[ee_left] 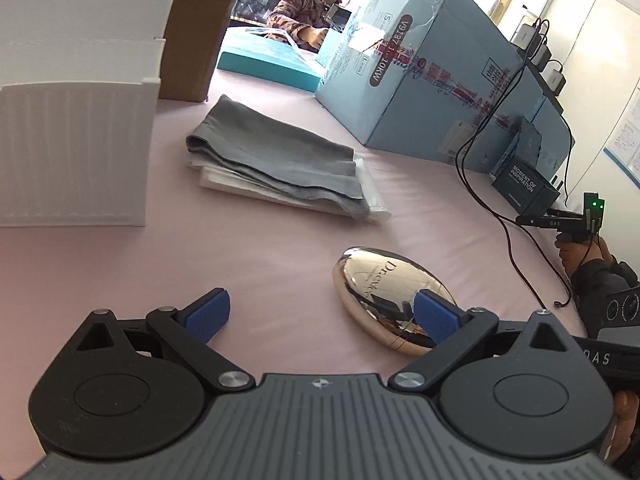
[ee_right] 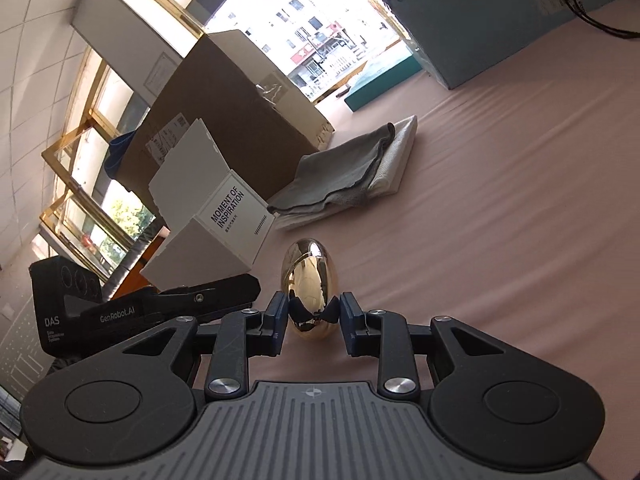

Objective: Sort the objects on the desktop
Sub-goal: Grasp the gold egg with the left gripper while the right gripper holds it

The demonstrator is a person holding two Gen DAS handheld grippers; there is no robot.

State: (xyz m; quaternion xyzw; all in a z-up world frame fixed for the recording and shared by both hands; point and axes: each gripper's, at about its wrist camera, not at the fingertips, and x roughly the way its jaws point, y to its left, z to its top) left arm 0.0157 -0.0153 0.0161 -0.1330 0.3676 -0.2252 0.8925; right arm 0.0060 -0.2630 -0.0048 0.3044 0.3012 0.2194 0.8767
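A: Where is the shiny gold egg-shaped metal case?

B: Lying on the pink worktop, just in front of the folded grey cloth. The right hand-held gripper is low and level, its blue pads either side of the case's near end, narrowly parted, contact unclear.

A: And the left hand-held gripper?

B: Spread wide, low over the worktop, the case beside its right pad.
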